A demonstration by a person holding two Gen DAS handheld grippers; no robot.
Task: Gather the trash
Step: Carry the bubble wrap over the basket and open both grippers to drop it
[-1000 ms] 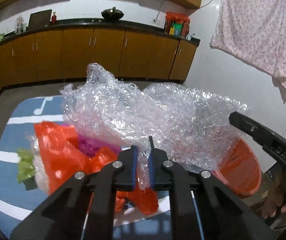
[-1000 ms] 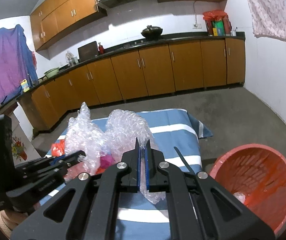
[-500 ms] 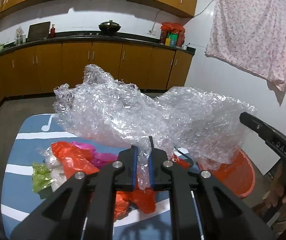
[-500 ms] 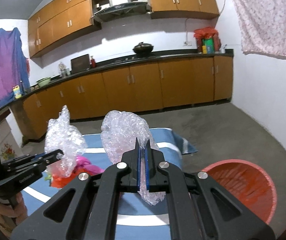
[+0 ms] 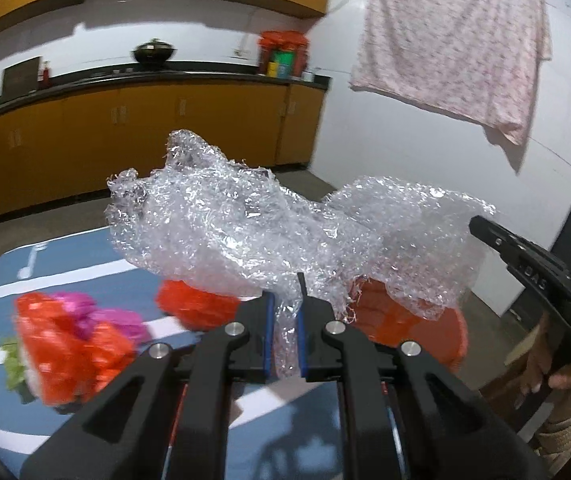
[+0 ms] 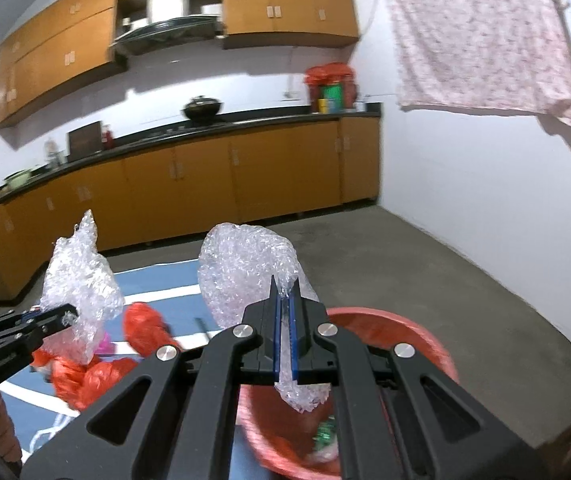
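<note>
On the blue striped table [image 5: 65, 248], orange and pink plastic bags [image 5: 73, 344] await collection. The left gripper [image 5: 285, 332] and right gripper [image 6: 284, 340] each pinch the bubble wrap [image 5: 285, 228], aloft over the red bin [image 6: 405, 344], not yet dropped in.

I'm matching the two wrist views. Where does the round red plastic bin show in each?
Left wrist: red plastic bin lower right of centre, mostly behind the bubble wrap.
Right wrist: bin bottom centre-right, beneath the gripper.
Shared landmark: black wok on the counter.
</note>
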